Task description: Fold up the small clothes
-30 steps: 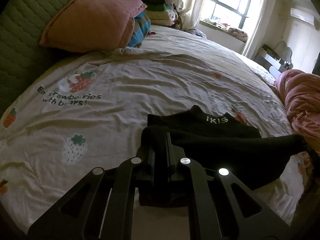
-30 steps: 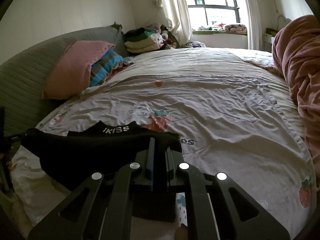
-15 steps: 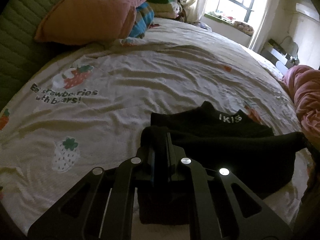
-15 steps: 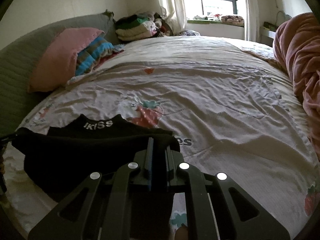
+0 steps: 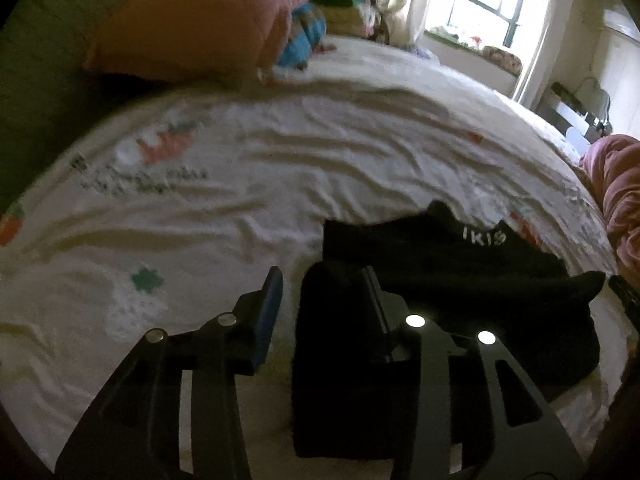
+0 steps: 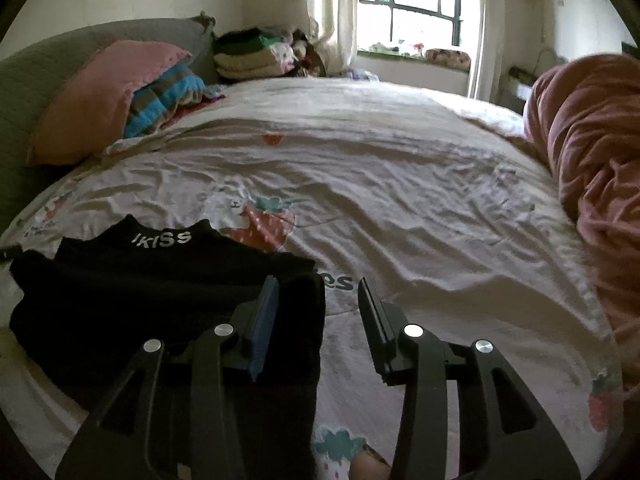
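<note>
Bed sheet, cream w/ strawberry print, filled most of both views; wrinkled, nothing else on the middle of it. Pink duvet was bunched at 3 o'clock in rt view, pink pillow at 10 o'clock w/ a striped cushion tucked beside it, stack of folded clothes at 11–12 o'clock by the window.

Black garment (white "IKISS" on waistband) lay on the sheet at 8–9 o'clock in rt view, 4 o'clock in lft view. Near edge looked doubled over onto the body, waistband still showing past it, so approx. one fold laid down, flat on bed.

Left gripper: jaws apart, cloth corner sat btwn them, against the rt finger, not pinched. Right gripper: jaws apart too, garment's rt edge lying btwn them next to the blue-padded lft finger, no clamp.

Judgement: first fold prob. done and let go. Left to do: likely a second fold across to make it compact, plus smoothing; can't tell if more items were waiting.
</note>
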The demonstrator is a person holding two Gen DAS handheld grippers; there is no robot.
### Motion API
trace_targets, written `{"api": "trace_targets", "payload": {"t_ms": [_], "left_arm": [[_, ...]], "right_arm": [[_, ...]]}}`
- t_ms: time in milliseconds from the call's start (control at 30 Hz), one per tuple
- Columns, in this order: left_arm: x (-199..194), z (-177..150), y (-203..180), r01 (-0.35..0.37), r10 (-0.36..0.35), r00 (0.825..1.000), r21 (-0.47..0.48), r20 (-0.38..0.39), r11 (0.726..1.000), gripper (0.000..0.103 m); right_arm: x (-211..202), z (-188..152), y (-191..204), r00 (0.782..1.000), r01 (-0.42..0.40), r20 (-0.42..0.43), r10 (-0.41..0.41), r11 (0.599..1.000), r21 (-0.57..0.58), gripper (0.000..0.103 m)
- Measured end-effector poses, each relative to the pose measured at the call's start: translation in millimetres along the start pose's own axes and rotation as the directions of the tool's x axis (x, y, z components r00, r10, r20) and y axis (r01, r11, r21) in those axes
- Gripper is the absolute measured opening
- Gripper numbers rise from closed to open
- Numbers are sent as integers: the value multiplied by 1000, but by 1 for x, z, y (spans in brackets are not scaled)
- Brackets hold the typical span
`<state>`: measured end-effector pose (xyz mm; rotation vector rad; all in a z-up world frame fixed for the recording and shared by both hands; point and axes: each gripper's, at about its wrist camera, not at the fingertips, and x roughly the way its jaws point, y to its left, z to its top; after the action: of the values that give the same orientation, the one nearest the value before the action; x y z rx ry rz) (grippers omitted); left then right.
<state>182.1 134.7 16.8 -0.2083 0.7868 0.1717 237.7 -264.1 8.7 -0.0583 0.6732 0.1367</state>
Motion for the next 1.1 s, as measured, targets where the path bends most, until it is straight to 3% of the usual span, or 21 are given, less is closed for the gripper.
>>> {"api": "trace_targets", "payload": {"t_ms": [67,133,167,300,433,533,833,967,1033,1100], "left_arm": [[-15,-2,-5,12,-13,999,22,36,1000,31],[-24,-8,-16,54,-56,998,63,31,997,14],[-25,-12,-22,62,-64,998,85,23,994,3],[-5,-37,-52,98,-83,993,185,-87,978,1],[25,-60,-69,64,-30,990,241,-141,968,1],[38,-62,-70,45,-14,991,239,-132,970,1],[66,-25,-64,3,25,992,214,-125,977,1],[72,-2,-55,-13,28,996,164,-88,986,5],[70,6,-50,-17,27,997,150,-66,989,8],[68,12,-42,-36,42,998,132,-43,991,20]], "right_arm": [[-10,-6,3,999,-40,8,40,999,-11,40],[-17,-15,10,995,-101,-18,100,994,-35,34],[-18,-18,13,992,-122,-34,121,992,-45,25],[-8,-35,31,981,-169,-115,158,981,-98,19],[20,-39,43,976,-131,-188,106,984,-124,19],[47,-40,48,967,-113,-241,83,987,-111,18],[90,-8,50,962,-115,-254,104,993,-29,16],[98,7,46,971,-87,-223,86,996,6,16],[97,12,40,979,-67,-194,69,998,16,17],[94,13,32,984,-41,-170,45,999,28,24]]}}
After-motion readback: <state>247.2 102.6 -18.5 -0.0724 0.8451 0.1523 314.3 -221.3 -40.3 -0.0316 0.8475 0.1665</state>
